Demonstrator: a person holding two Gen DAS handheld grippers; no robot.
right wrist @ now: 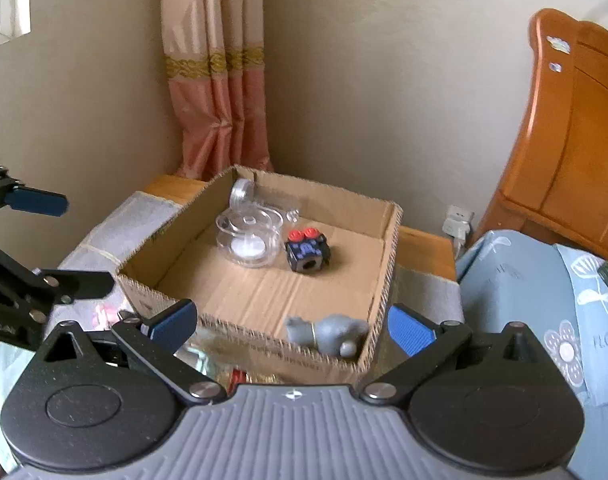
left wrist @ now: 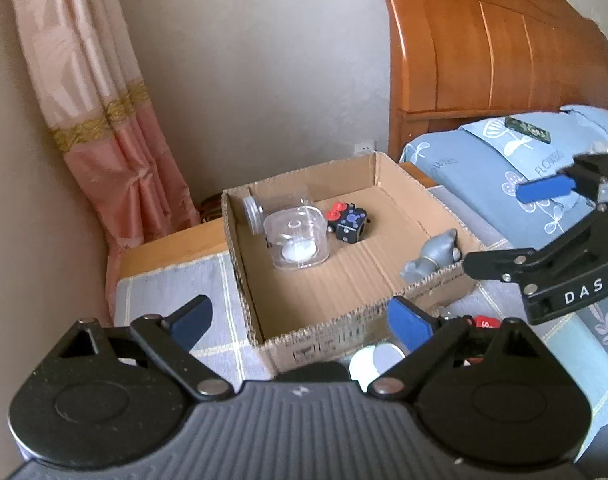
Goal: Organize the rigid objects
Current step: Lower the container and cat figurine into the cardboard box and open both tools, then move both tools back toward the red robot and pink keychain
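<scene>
Both grippers are shown held above the near edge of a shallow cardboard box (right wrist: 386,264), each with its jaws spread wide apart and nothing between them. The left gripper (left wrist: 304,320) is seen over the box's near-left corner. The right gripper (right wrist: 291,322) is seen over the near wall, towards the box's near-right corner.

Four rigid objects are already lodged in the box. A clear plastic container (right wrist: 249,240) with a white disc at its bottom stands at the far-left part of the floor. A small clear jar (right wrist: 239,192) lies on its side behind it, against the far wall. A black cube with red buttons (right wrist: 307,254) sits just beside the container, on its right. A grey animal figurine (right wrist: 332,332) lies on its side in the near-right corner, against the near wall, its long axis roughly parallel to that wall.

Objects still outside the box are judged to be the next targets. A white round object (left wrist: 368,362) and a red item (left wrist: 484,322) are glimpsed on the checked cloth (left wrist: 163,284), just in front of the near wall; neither can be identified further. They lie below and slightly right of the left gripper's jaws, which is judged the nearer of the two. A descent towards the operator, away from the box, would be required. In the right wrist view this ground is largely hidden by the gripper body.
</scene>
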